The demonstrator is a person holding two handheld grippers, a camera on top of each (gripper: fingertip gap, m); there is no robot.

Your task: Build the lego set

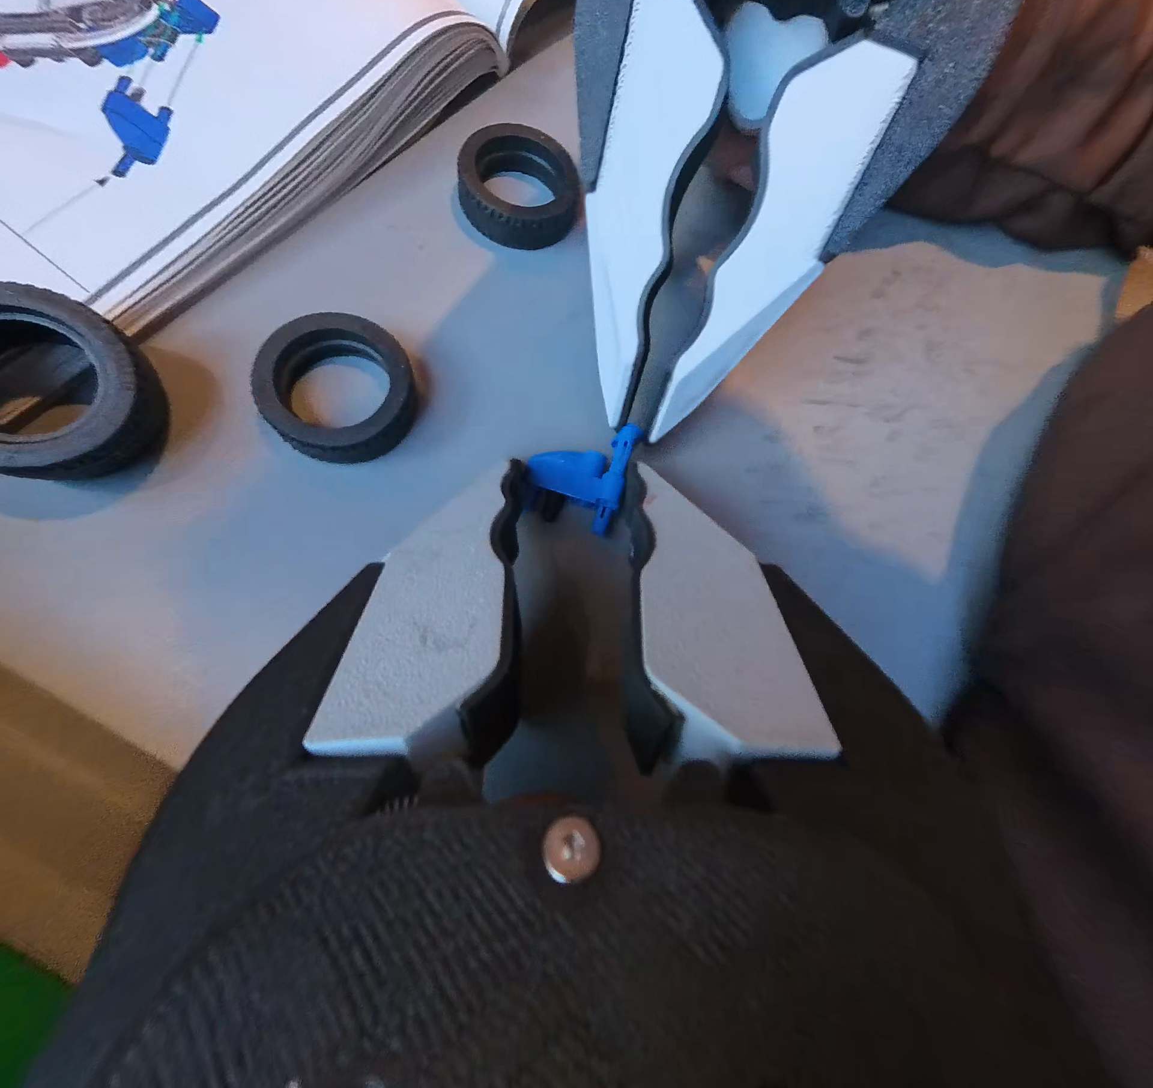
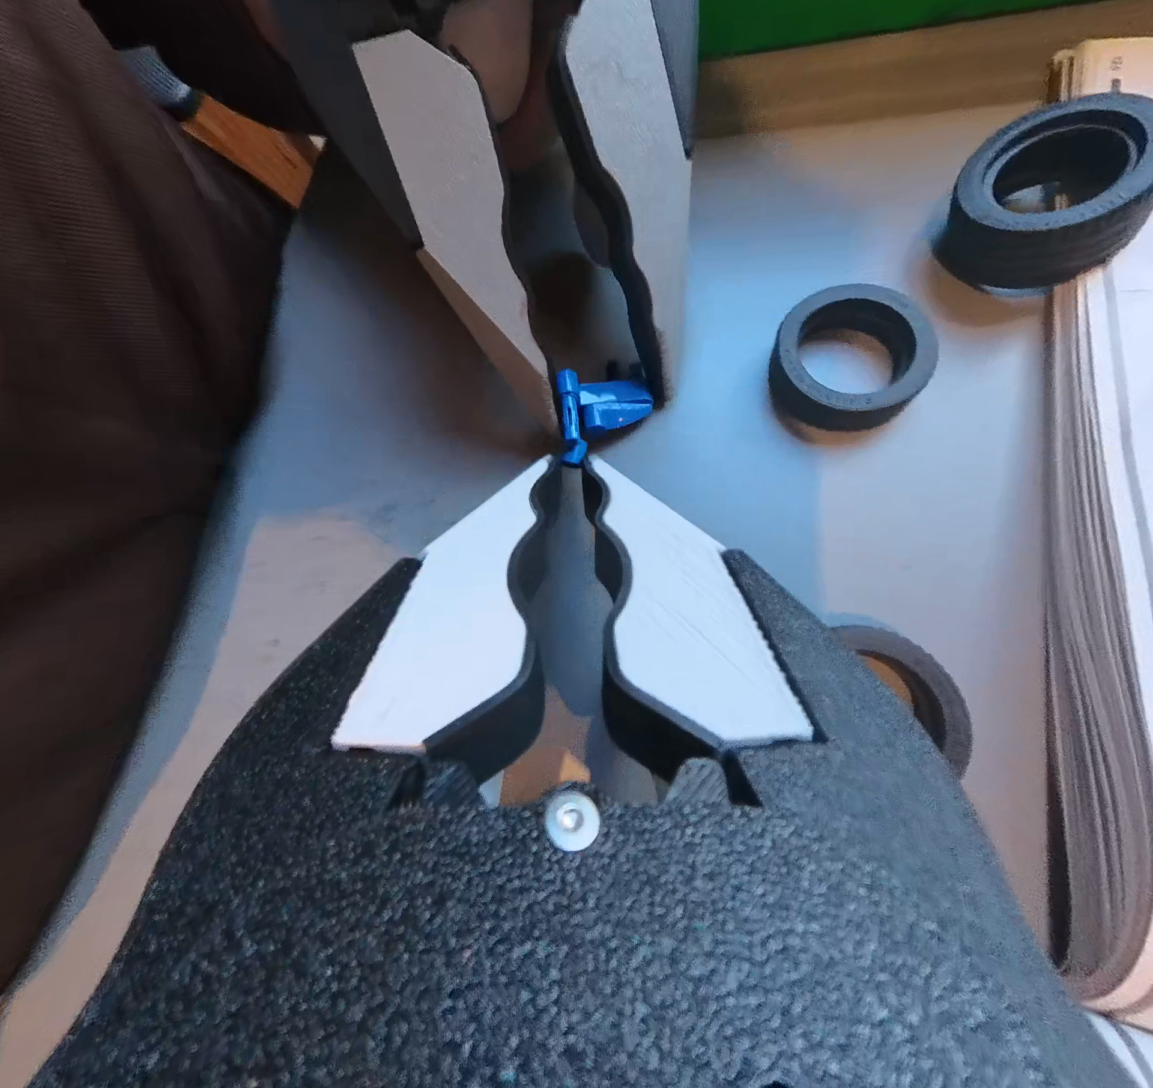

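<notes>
While left tongs [image 1: 571,484] pinch blue piece [image 1: 564,475] | right tongs [image 2: 568,462] pinch blue pin [image 2: 569,412] (tyres [image 2: 851,365] well apart)

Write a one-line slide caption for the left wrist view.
Left gripper holds a blue Lego piece while the right gripper pinches its blue pin, above a grey table.
</notes>
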